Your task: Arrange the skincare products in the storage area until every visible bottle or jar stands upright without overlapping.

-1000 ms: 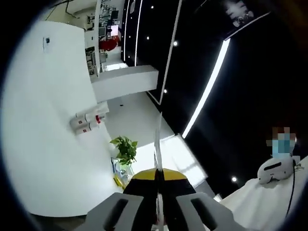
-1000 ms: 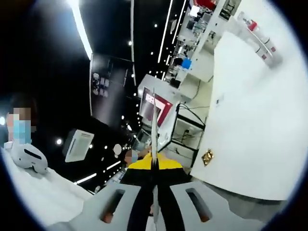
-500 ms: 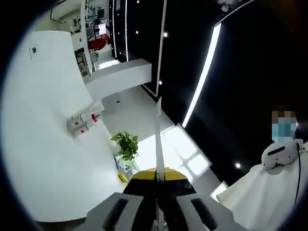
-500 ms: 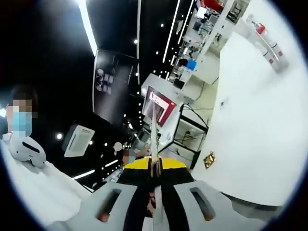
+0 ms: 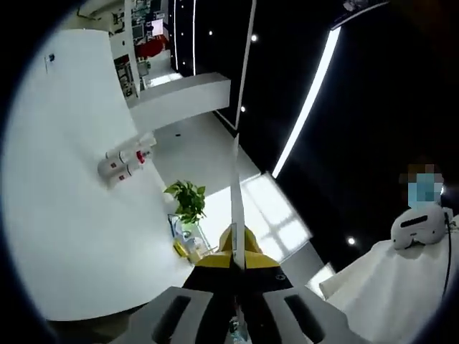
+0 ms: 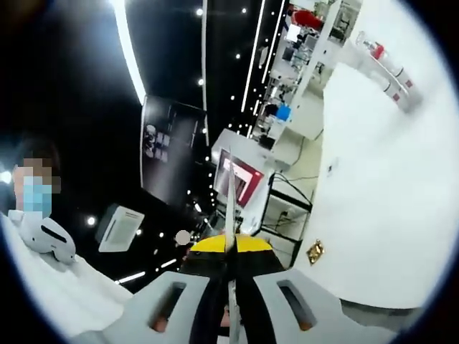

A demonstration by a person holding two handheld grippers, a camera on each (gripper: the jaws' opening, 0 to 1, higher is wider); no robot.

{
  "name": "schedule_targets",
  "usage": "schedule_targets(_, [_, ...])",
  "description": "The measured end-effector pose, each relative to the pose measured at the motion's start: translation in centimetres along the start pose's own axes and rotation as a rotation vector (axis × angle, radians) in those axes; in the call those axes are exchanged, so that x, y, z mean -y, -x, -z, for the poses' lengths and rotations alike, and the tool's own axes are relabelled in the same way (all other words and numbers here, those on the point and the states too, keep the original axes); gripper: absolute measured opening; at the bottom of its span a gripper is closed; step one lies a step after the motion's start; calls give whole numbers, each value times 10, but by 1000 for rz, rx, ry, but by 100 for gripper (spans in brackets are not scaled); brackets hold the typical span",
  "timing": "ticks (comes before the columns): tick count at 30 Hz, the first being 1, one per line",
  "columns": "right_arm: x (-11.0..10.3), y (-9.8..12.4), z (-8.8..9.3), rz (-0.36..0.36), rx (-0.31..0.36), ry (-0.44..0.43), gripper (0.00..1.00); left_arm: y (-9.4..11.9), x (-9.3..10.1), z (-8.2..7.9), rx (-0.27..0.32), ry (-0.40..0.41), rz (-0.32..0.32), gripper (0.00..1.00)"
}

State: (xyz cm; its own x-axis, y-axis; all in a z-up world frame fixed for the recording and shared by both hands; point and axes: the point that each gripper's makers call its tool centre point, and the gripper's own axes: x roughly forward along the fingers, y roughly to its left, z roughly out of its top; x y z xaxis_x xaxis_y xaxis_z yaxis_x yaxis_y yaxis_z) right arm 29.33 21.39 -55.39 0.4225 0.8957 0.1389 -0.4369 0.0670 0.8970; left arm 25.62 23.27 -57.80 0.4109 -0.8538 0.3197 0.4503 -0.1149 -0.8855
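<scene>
Left gripper view: the left tool is rising from the bottom edge with its two jaws pressed together, nothing between them, and pointing away from the white bench. Just beyond the tips a small potted plant is standing by the bench's curved edge, with a few small items beside its base too blurred to name. Farther out, the skincare bottles, white with red marks, are clustered on the bench surface, touching one another; whether they are upright cannot be told in this rolled view. At far right a person in a white garment is wearing a headset slung at the neck. A long ceiling light strip is crossing the dark background.

Right gripper view: the right tool is likewise showing its jaws closed on nothing. Nothing is standing between it and the bench; the bottles are appearing at the far upper right. The same person is standing at left, and a red-framed display is lying beyond.

Compared with one second ago, both views are rolled slightly, while the bottles are keeping their grouping and both tools are remaining closed.
</scene>
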Motion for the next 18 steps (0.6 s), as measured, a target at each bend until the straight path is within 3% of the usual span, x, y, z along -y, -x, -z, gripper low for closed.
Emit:
schedule_targets(2, [-4,-3,-1,2,-6,58,2,1,3,-4,20,20,12,2])
schedule_targets(3, [-5,-6,-4,24,-9,127,5,1,3,-6,29,22,11,2])
schedule_targets(5, [-5,-5,-7,75,-21,184,16,3,4,-13,51,40,11,2])
schedule_targets(7, [-16,-6,-19,86,1,327,27,7,6,-18,60,42,5,2])
schedule_targets(9, [-24,-4,-24,109,-27,439,27,10,3,-19,55,30,-28,2])
schedule_targets(12, [-18,0,-29,193,-75,573,36,12,1,-21,48,18,-58,2])
schedule_targets(18, [0,18,-33,272,-56,611,43,15,-7,-23,21,33,-113,2])
